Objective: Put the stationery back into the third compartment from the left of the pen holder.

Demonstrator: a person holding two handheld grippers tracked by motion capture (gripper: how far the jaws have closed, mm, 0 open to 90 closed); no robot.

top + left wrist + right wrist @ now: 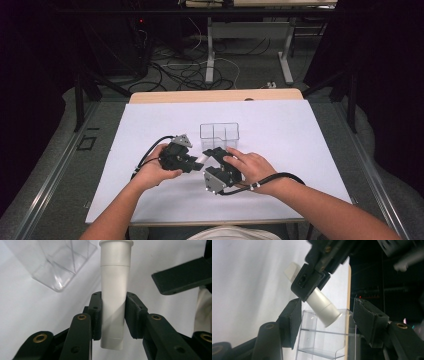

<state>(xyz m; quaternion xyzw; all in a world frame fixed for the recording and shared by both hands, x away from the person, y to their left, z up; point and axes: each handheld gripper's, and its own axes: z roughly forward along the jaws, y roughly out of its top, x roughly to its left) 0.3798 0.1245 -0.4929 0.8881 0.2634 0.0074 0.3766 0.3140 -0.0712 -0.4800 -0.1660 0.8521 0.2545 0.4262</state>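
A white plastic tube point(115, 287) with a flared cap end is clamped across its middle by my left gripper point(113, 315), which is shut on it. In the high view the left gripper point(196, 161) holds the tube point(201, 158) just above the white sheet, in front of a clear divided box point(220, 134). My right gripper point(329, 317) stands open, its two pads either side of the tube's cap end point(329, 315) without touching it. One of its jaws crosses the upper right of the left gripper view. From above, the right gripper point(216, 159) sits right next to the left one.
The clear box point(322, 340) stands upright just behind the tube, with nothing seen inside it. A white sheet point(300, 150) covers the table, whose wooden far edge point(215, 96) shows. Cables and table legs lie on the floor beyond.
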